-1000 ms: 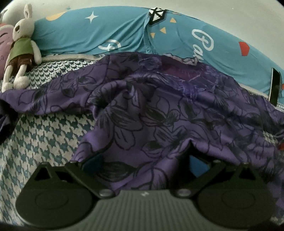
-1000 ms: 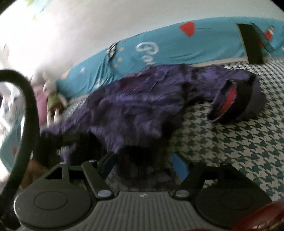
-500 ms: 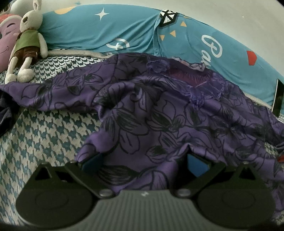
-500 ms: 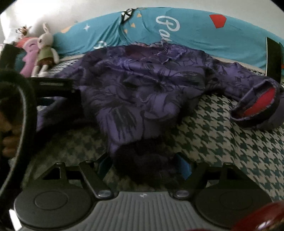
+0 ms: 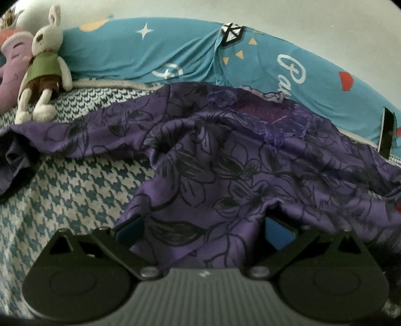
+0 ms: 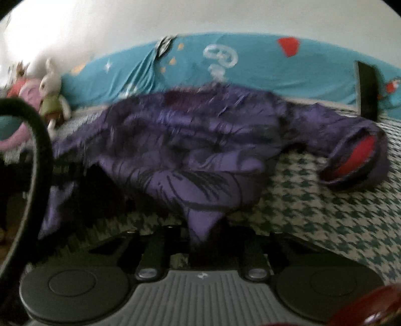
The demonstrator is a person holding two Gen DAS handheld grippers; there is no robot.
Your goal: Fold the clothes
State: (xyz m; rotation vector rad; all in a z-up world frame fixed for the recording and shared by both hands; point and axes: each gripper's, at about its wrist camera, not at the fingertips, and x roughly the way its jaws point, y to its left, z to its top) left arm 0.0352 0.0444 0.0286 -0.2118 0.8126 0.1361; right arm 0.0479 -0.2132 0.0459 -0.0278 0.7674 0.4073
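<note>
Both grippers sit at the purple garment [image 5: 225, 175] crumpled on the bed [image 5: 75, 190]: the left gripper [image 5: 203, 225] stays wide open around the hem, while the right gripper [image 6: 205, 235] has just pinched shut on it, so spreading can begin.

A home bedroom. A bed [image 5: 75, 185] covered in a teal-and-white houndstooth sheet fills the view. At twelve o'clock, a long blue pillow [image 5: 175, 52] printed with stars and lettering lies against a plain white wall [image 5: 250, 12]. At ten o'clock, a stuffed rabbit [image 5: 45, 67] in a green shirt leans beside a pink plush toy [image 5: 10, 72].
</note>
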